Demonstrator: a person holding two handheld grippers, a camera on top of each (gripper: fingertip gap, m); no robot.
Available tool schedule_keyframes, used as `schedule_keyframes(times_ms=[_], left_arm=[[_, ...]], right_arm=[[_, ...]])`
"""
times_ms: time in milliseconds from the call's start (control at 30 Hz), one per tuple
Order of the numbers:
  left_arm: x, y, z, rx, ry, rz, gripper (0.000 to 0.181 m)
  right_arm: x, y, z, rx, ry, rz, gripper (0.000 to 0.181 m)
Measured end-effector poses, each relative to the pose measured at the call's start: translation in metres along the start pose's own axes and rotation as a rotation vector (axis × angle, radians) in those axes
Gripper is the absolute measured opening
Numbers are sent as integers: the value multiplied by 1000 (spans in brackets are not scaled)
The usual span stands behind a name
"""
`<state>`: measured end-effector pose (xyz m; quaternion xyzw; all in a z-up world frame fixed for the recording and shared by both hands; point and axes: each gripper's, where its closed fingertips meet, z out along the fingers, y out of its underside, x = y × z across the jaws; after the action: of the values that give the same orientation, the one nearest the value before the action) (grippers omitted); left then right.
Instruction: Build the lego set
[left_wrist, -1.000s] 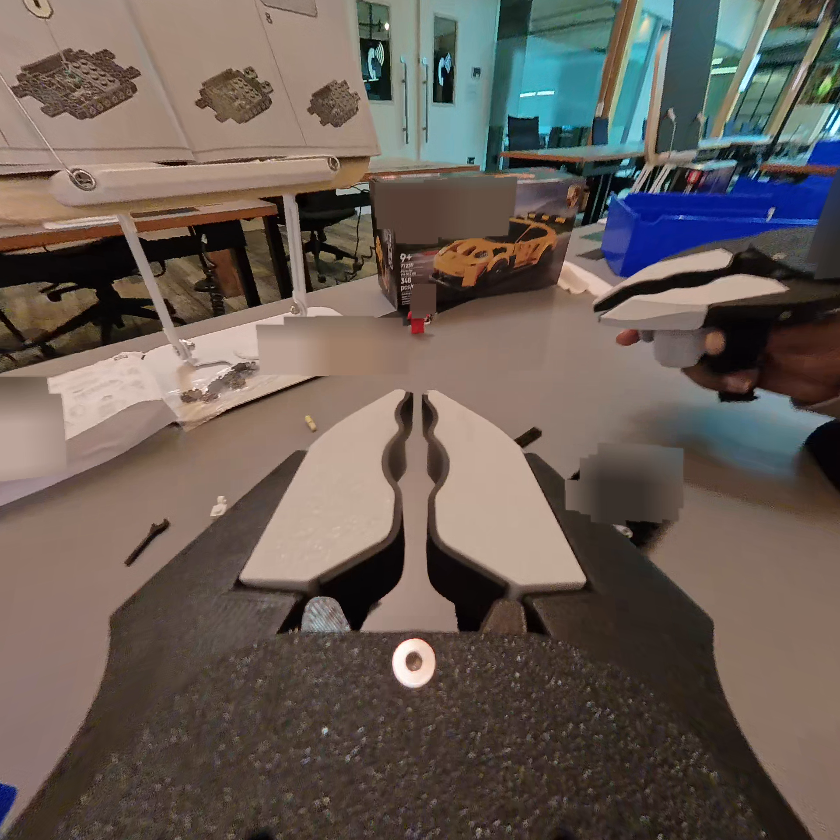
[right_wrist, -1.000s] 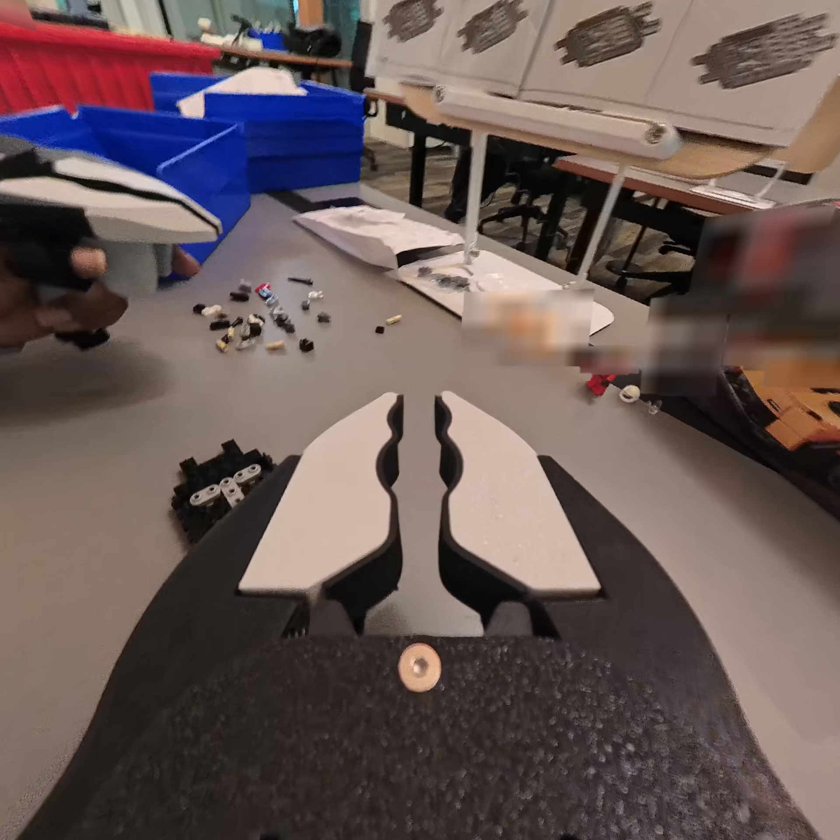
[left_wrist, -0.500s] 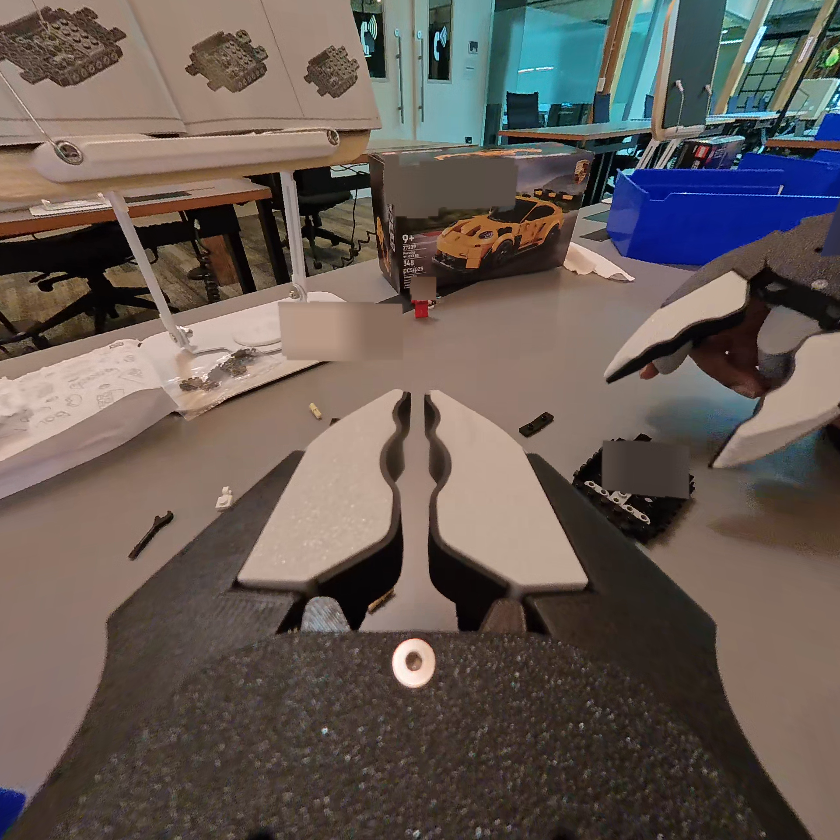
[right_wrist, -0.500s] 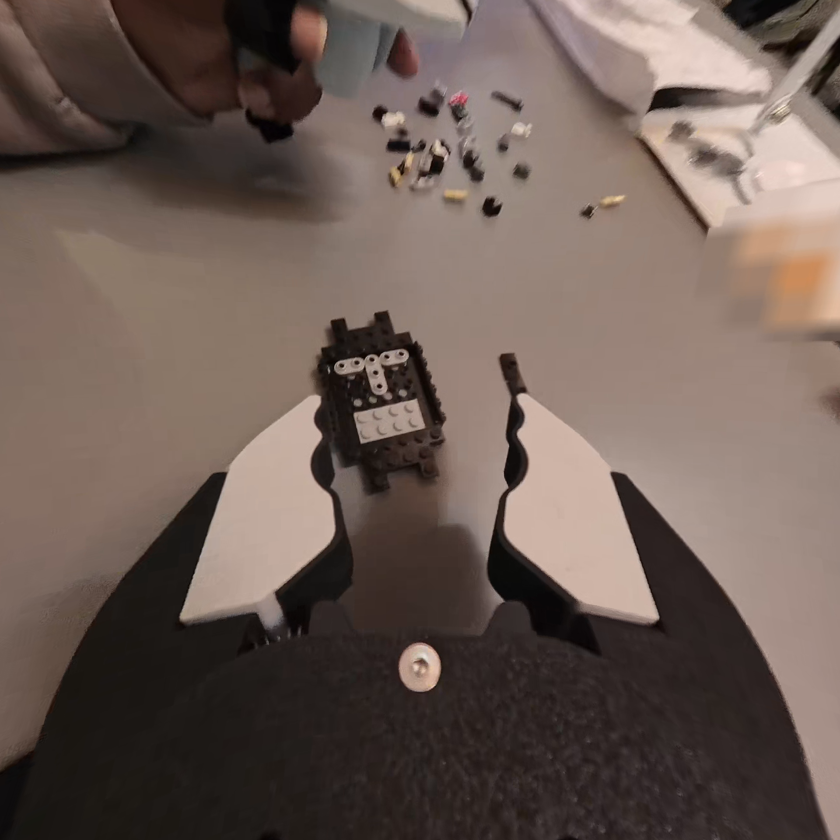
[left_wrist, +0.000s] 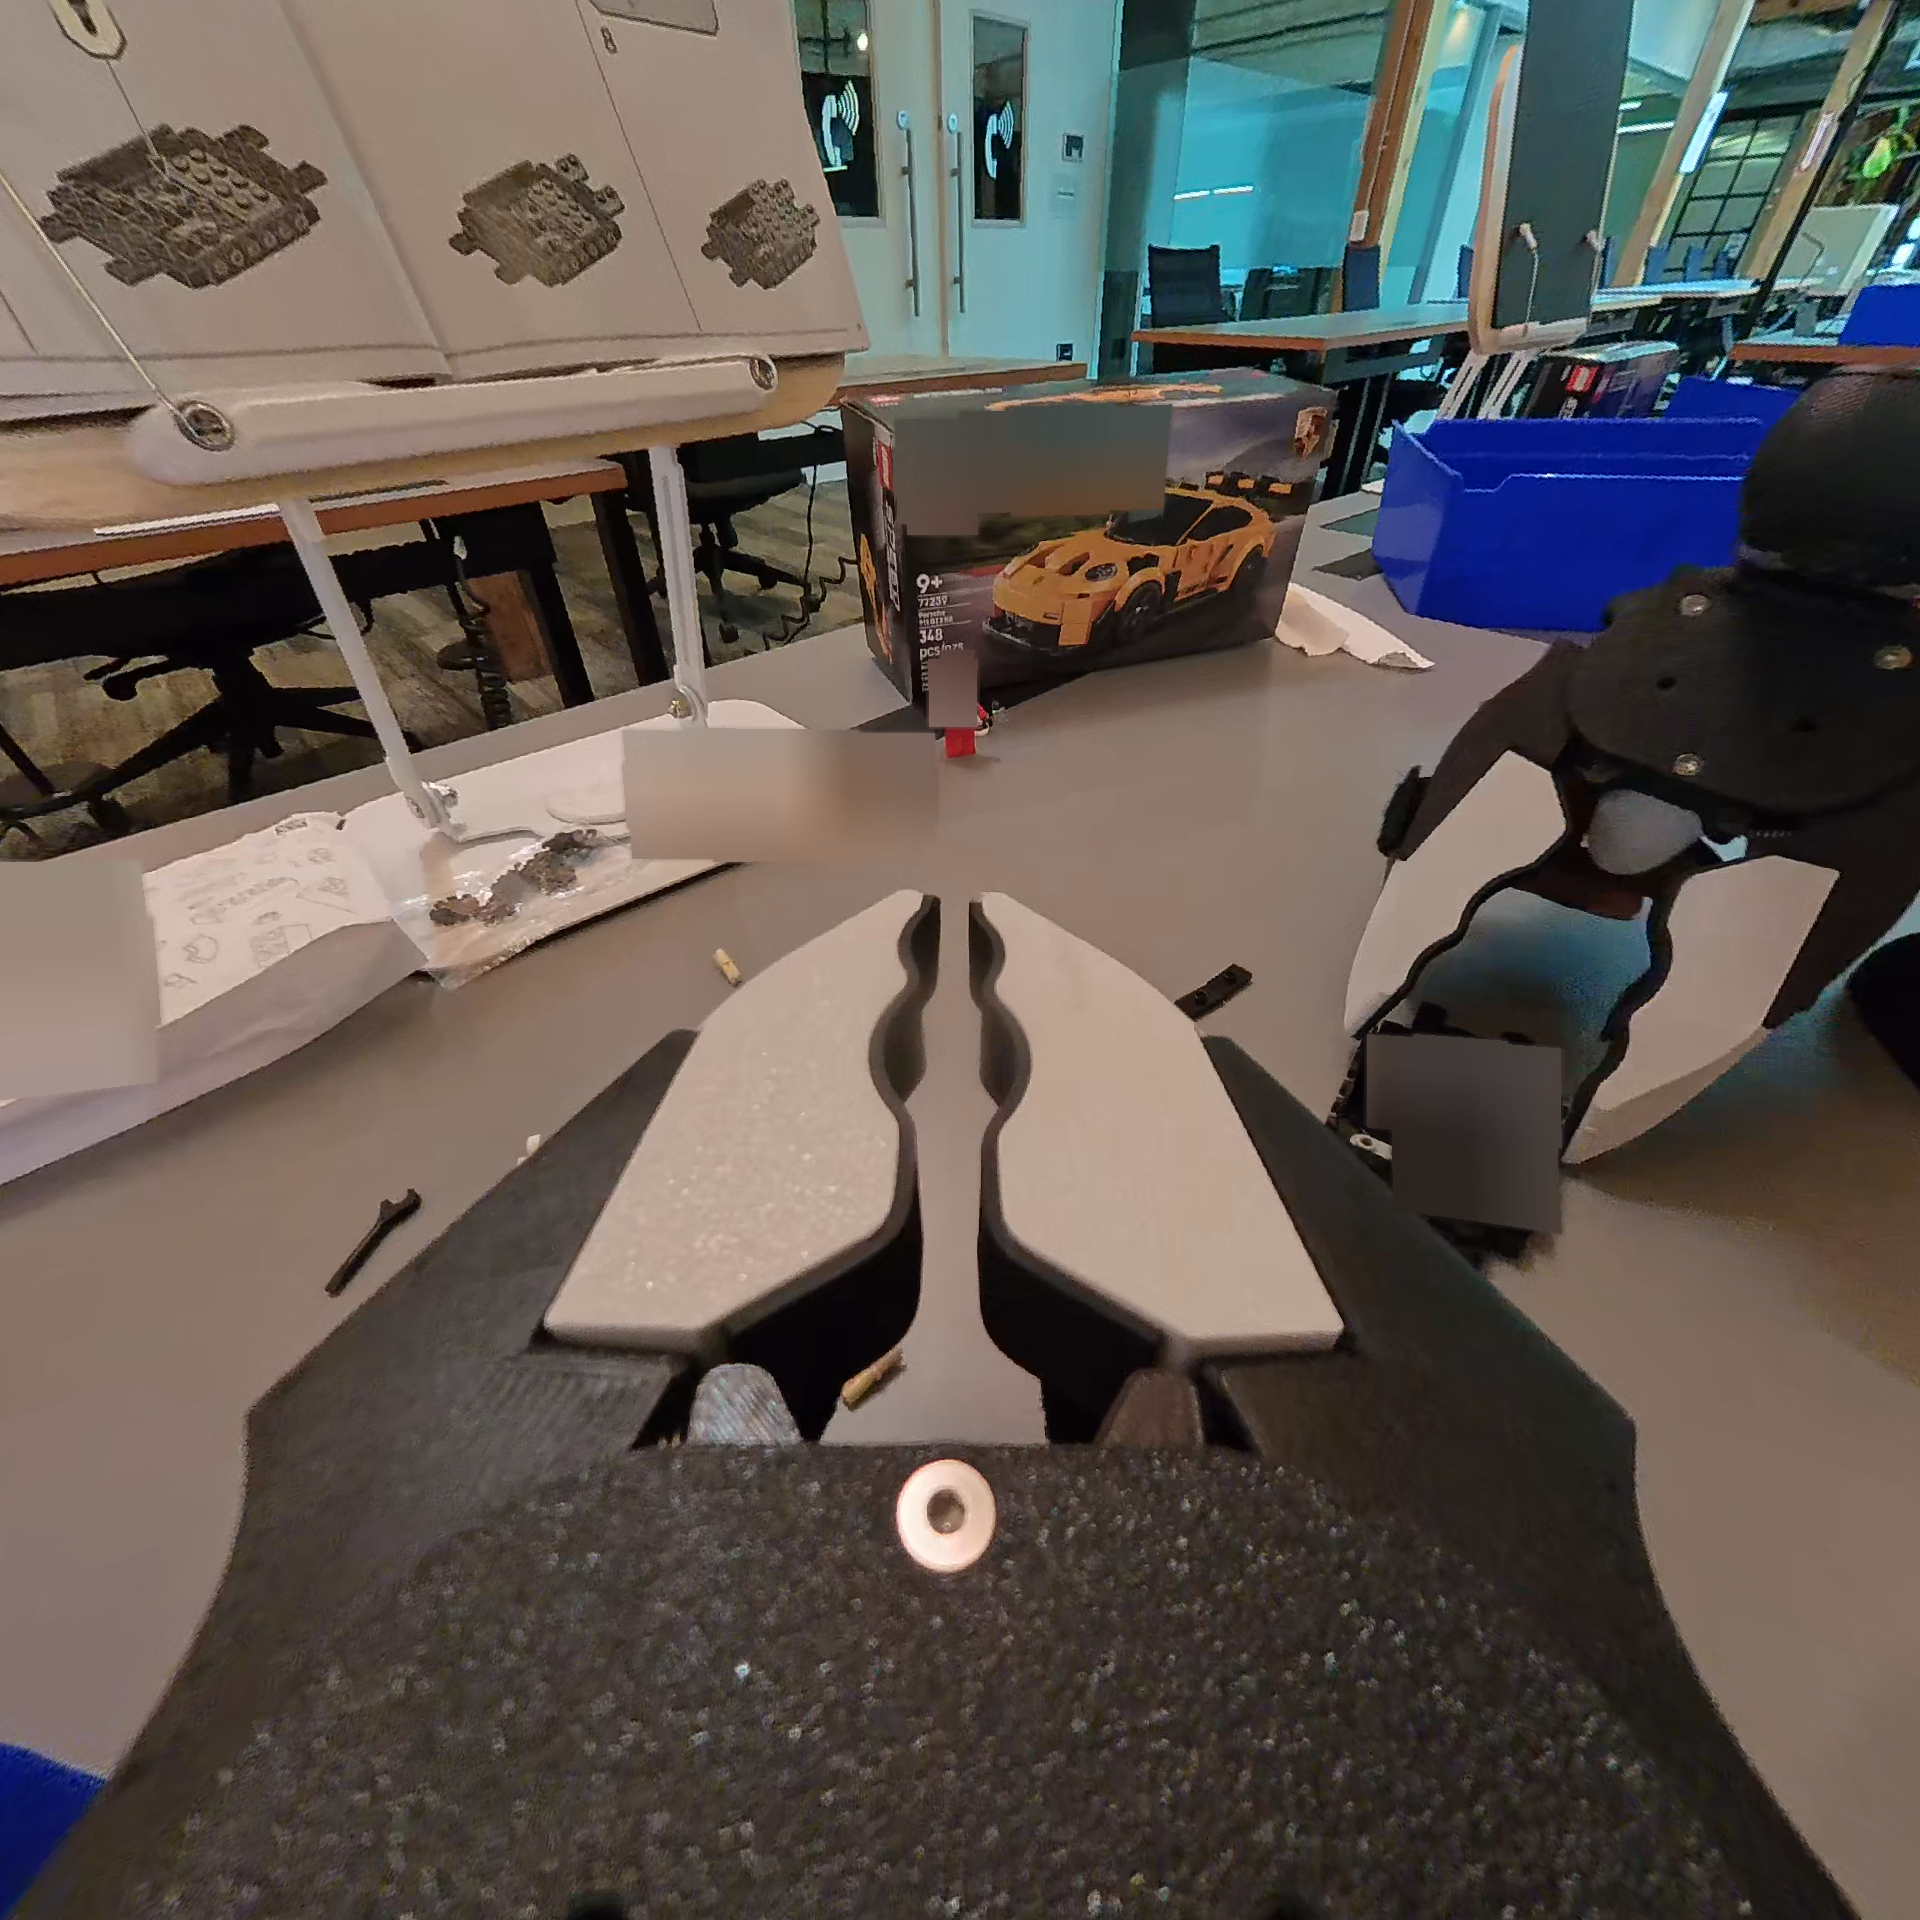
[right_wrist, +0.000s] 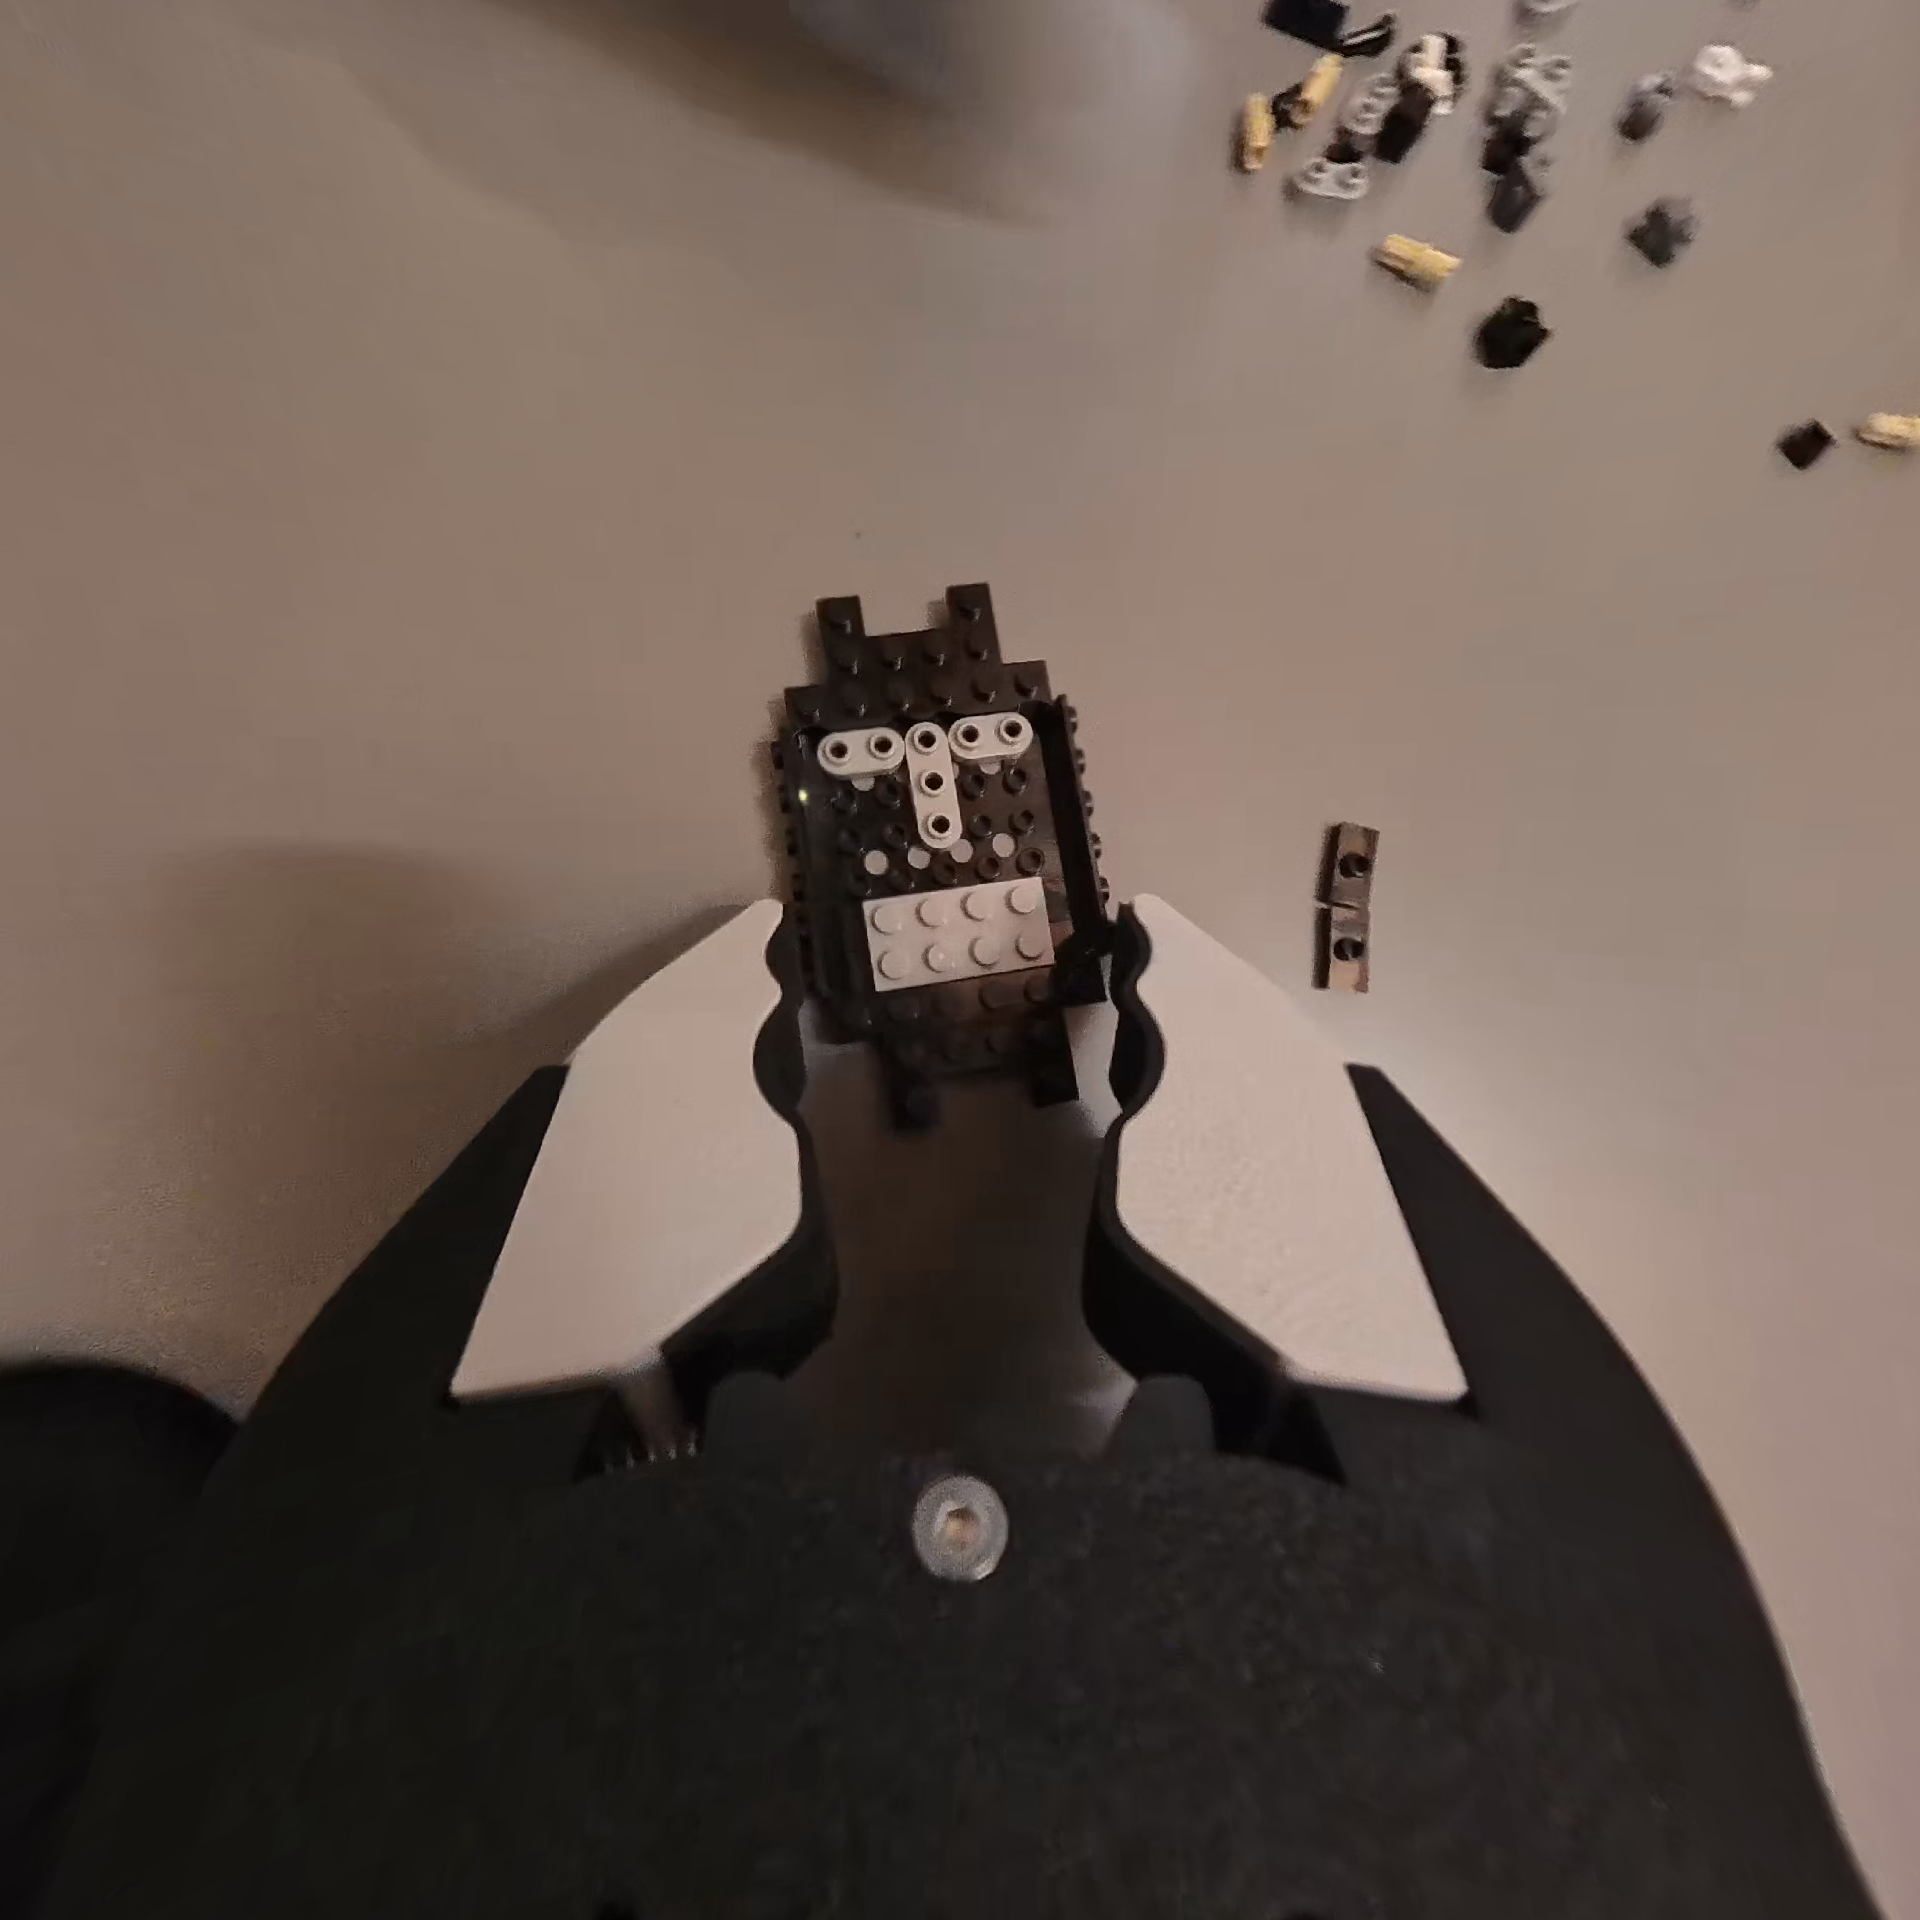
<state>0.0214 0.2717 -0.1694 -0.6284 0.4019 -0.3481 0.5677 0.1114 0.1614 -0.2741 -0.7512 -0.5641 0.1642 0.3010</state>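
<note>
The black lego chassis (right_wrist: 935, 790), with light grey plates on top, lies on the grey table (right_wrist: 416, 520). My right gripper (right_wrist: 951, 920) points straight down at it, and its white fingers (right_wrist: 675, 1122) press the near end of the chassis from both sides. In the left wrist view the right gripper (left_wrist: 1475, 1091) stands over the chassis at the right, which a mosaic patch mostly hides. My left gripper (left_wrist: 951, 904) hovers low over the table, shut and empty, to the left of the chassis.
Loose small pieces (right_wrist: 1455, 135) lie beyond the chassis, and a black plate (right_wrist: 1345, 904) lies to its right. The set's box (left_wrist: 1081, 540), instruction stand (left_wrist: 416, 208), parts bag (left_wrist: 509, 883), tan pins (left_wrist: 727, 966) and blue bins (left_wrist: 1558, 520) ring the work area. My hands' fingertips stand some 20 cm from each other. From the right gripper's tips to the black plate (right_wrist: 1345, 904) is close to 4 cm. Seen from the left wrist view (left_wrist: 1218, 989) as well.
The right gripper swung down over the chassis, opened, lowered around its near end and narrowed onto it. The left gripper stayed shut and barely moved.
</note>
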Motion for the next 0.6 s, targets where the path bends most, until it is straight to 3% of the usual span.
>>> schedule_keyframes(times_ms=[167,333,433,600], left_arm=[[-3,3,1,-10,3,-10,5],[-4,3,1,-9,3,-17,5],[-6,1,0,2,-8,-25,5],[-10,-5,-4,26,-22,-42,1]], right_arm=[[1,2,-1,-94,-95,-116,58],[3,-1,-5,-74,-63,-50,67],[13,-29,-25,78,47,36,67],[61,-75,-72,435,404,225,54]])
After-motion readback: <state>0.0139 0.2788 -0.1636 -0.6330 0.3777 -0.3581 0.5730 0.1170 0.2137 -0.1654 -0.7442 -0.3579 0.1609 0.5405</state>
